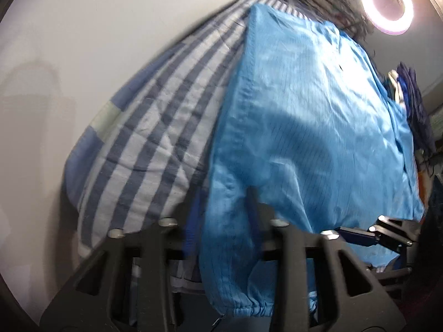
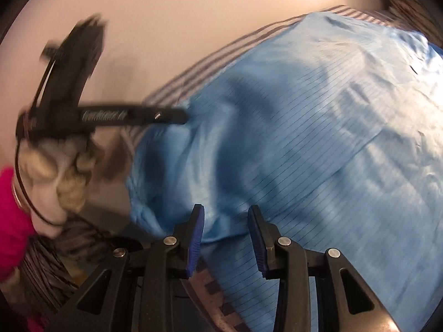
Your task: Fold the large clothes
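Blue garment (image 1: 304, 116) lies spread over a striped bedsheet (image 1: 155, 127) on the bed, cuffed sleeve draped toward the cameras. Left claw (image 1: 224, 221) — fabric bunched between its fingers, jaws drawn narrow, gripping the sleeve cloth. Right claw (image 2: 225, 238) — jaws partly apart with blue pads showing, garment edge lying between them, pads not pressing. Ring light (image 1: 387, 4) glows at the far end.
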Motion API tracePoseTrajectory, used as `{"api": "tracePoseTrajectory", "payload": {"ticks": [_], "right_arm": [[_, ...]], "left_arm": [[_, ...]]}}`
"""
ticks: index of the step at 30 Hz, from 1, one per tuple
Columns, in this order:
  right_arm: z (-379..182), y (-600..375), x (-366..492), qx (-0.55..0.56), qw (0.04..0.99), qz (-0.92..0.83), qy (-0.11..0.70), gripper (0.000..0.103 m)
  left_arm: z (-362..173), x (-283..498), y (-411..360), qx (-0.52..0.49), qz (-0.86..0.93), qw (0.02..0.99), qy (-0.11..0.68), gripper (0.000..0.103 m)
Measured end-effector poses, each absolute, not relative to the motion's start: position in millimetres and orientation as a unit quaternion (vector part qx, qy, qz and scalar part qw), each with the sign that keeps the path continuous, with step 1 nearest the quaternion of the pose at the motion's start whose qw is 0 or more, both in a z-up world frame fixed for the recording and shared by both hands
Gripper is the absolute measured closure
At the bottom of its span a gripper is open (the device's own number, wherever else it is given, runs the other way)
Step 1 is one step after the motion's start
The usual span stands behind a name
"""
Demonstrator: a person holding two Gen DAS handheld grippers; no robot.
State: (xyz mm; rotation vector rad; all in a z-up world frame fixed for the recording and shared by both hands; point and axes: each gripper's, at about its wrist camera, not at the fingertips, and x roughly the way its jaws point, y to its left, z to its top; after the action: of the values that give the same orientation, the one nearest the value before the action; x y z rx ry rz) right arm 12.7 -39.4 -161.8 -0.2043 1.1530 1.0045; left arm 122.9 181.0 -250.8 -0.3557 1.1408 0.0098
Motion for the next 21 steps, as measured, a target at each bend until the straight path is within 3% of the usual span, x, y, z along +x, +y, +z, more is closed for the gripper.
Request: {"api": "tracePoseTrajectory", "payload": {"ticks": [2,12,21], "right_arm": [[-159,-40,13,-0.086,0.714,0.458,0.522,0.068],[-113,-66,71,0.016,0.76,0.415,0.5,0.061],[-164,-24,142,0.022,0.773,0.327,0.544,0.068]], "left_arm": [[-249,124,177,-0.161,0.005,0.83,0.534,0.099],[-216,117,166,-0.132,0.005,0.864,0.486,0.102],[-202,112,167,-0.138,-0.005,0.875,0.464,0.103]]}}
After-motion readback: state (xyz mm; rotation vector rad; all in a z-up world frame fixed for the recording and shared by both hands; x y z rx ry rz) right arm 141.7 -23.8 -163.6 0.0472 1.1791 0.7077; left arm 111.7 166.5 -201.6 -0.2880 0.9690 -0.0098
